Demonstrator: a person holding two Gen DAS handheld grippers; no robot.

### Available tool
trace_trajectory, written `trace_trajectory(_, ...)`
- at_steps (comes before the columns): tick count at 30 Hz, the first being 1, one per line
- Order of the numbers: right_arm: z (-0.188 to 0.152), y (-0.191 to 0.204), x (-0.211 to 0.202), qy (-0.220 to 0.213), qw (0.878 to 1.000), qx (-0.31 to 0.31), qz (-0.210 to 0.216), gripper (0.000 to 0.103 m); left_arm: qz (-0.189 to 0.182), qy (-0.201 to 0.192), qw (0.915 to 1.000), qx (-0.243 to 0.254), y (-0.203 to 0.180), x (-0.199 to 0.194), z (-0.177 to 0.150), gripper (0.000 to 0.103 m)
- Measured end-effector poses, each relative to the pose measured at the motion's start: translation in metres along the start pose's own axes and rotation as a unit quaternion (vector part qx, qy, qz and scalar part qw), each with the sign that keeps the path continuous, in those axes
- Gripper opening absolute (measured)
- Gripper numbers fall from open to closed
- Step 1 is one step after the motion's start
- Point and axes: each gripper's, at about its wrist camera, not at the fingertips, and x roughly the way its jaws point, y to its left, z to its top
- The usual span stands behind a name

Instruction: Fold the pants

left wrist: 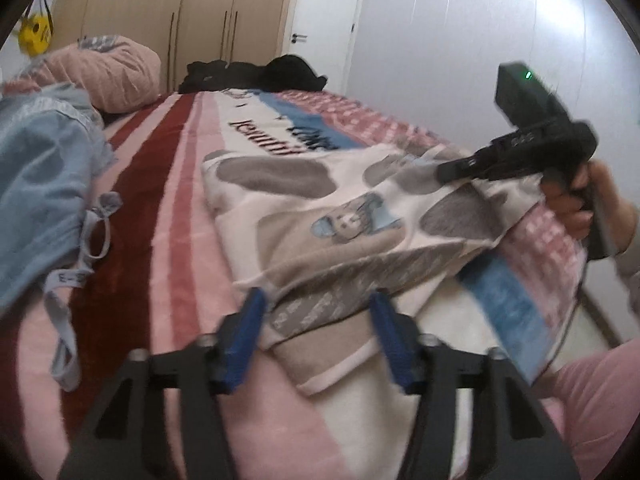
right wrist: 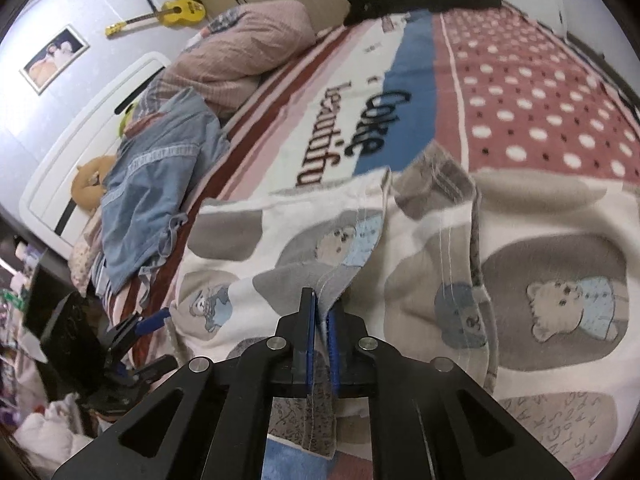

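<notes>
The pants point(left wrist: 320, 216) are cream with grey patches and bear pictures, lying on the striped bedspread point(left wrist: 168, 208). My left gripper point(left wrist: 318, 300) is open, its blue fingers on either side of the near patterned edge of the pants. In the right wrist view the pants point(right wrist: 500, 264) fill the middle. My right gripper point(right wrist: 320, 308) is shut on a fold of the pants and lifts it a little. The right gripper also shows in the left wrist view point(left wrist: 452, 170), at the right side of the pants. The left gripper shows in the right wrist view point(right wrist: 148, 332) at the pants' left edge.
A blue denim garment point(left wrist: 40, 184) lies on the left of the bed, beside a pink pillow point(left wrist: 108, 72). Black clothes point(left wrist: 256, 74) lie at the far end. Wardrobes point(left wrist: 192, 20) and a door point(left wrist: 324, 28) stand behind. The bed's edge is at the right.
</notes>
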Motion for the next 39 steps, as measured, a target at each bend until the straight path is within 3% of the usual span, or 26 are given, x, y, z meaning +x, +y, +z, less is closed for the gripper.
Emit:
trace_trajectory(1, -0.001, -0.001, 0.001, 0.002, 1.0, 0.0, -0.003, 0.003, 0.011, 0.002, 0.9999, 0.002, 0.001, 0.0, 0.0, 0.028)
trace_trajectory(3, -0.002, -0.004, 0.005, 0.011, 1.0, 0.004, -0.007, 0.011, 0.018, 0.002, 0.9998, 0.006, 0.002, -0.003, 0.0, 0.021)
trace_trajectory(5, -0.004, -0.008, 0.007, 0.015, 1.0, 0.01, -0.006, 0.036, 0.018, -0.001, 0.9997, 0.017, 0.0, -0.008, -0.001, 0.013)
trace_trajectory(6, -0.004, -0.009, 0.008, 0.017, 1.0, 0.01, -0.005, 0.038, 0.021, -0.002, 0.9995, 0.022, -0.001, -0.01, -0.002, 0.011)
trace_trajectory(12, -0.004, -0.009, 0.019, 0.031, 0.999, 0.017, 0.026, 0.038, 0.021, -0.001, 0.999, 0.041, -0.007, -0.022, -0.008, 0.004)
trace_trajectory(15, -0.002, -0.005, 0.024, 0.031, 0.999, 0.012, 0.028, 0.038, -0.008, 0.006, 0.999, 0.044, -0.011, -0.026, -0.015, 0.003)
trace_trajectory(19, 0.0, 0.001, 0.03, 0.034, 0.999, 0.003, 0.022, 0.037, 0.013, 0.013, 0.998, 0.06, -0.018, -0.025, -0.015, 0.003)
trace_trajectory(21, 0.001, 0.002, 0.029, 0.033, 0.999, 0.002, 0.019, 0.037, 0.007, 0.004, 0.9982, 0.06, -0.016, -0.028, -0.01, 0.011)
trace_trajectory(23, 0.001, 0.002, 0.026, 0.032, 0.999, 0.003, 0.019, 0.037, 0.015, -0.002, 0.9975, 0.07, -0.017, -0.028, -0.006, 0.05)
trace_trajectory(29, -0.008, -0.005, 0.016, 0.034, 0.999, 0.012, 0.02, 0.037, 0.017, 0.026, 0.9933, 0.111, -0.018, -0.001, 0.005, 0.053)
trace_trajectory(30, -0.009, -0.007, 0.015, 0.035, 0.999, 0.014, 0.021, 0.037, 0.023, 0.028, 0.9925, 0.117, -0.02, 0.001, 0.006, 0.051)
trace_trajectory(35, -0.013, -0.011, 0.012, 0.033, 0.999, 0.022, 0.025, 0.036, 0.074, 0.023, 0.9852, 0.153, -0.03, -0.004, 0.003, 0.013)
trace_trajectory(39, -0.015, -0.016, 0.011, 0.031, 0.998, 0.036, 0.03, 0.035, 0.07, 0.022, 0.9871, 0.142, -0.028, -0.014, -0.005, 0.005)
